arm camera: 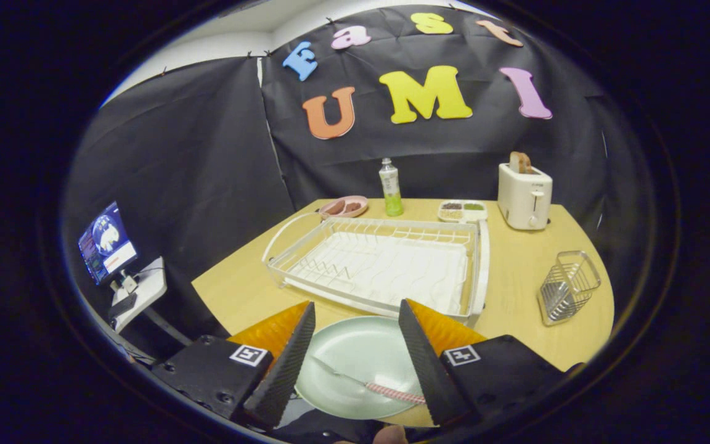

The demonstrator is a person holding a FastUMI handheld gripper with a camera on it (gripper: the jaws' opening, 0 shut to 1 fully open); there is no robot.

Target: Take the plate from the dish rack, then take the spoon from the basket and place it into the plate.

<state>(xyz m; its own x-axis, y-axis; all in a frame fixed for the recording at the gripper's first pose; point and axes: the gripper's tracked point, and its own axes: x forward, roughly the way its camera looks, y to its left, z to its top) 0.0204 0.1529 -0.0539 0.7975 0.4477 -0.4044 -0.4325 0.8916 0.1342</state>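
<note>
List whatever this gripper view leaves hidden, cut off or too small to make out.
- Spoon: it lies in the plate, its handle end hidden behind a finger of the open gripper.
- Plate: both side rims covered by the fingers.
- Divided tray beside the toaster: contents too small to identify.
- Pink dish beyond the dish rack: brown items too small to name.

Pale green plate (361, 351) carries a spoon (367, 385) with a pink-and-white striped handle; white dish rack (379, 265), tan counter (515, 277), black-and-orange claw (355, 364) fingers spread.
</note>
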